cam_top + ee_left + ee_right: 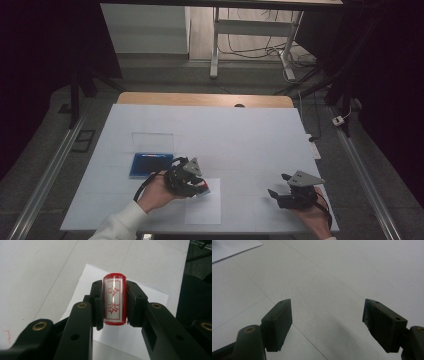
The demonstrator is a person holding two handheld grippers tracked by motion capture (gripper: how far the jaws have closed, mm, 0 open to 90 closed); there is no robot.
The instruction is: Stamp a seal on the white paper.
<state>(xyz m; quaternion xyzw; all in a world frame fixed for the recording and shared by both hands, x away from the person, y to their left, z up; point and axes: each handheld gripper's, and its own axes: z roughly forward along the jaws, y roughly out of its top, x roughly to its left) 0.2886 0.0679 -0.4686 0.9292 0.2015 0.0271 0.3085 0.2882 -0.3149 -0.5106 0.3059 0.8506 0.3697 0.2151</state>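
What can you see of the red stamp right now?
The stamp is a small red-bodied block, glossy like plastic, with a white face bearing red characters inside a red frame. It is clamped by its two sides in the left tongs, face toward that camera, above a white paper sheet. Only the pads touch it.

Left gripper [114, 302] clamped; right gripper [327, 322] fingers spread.
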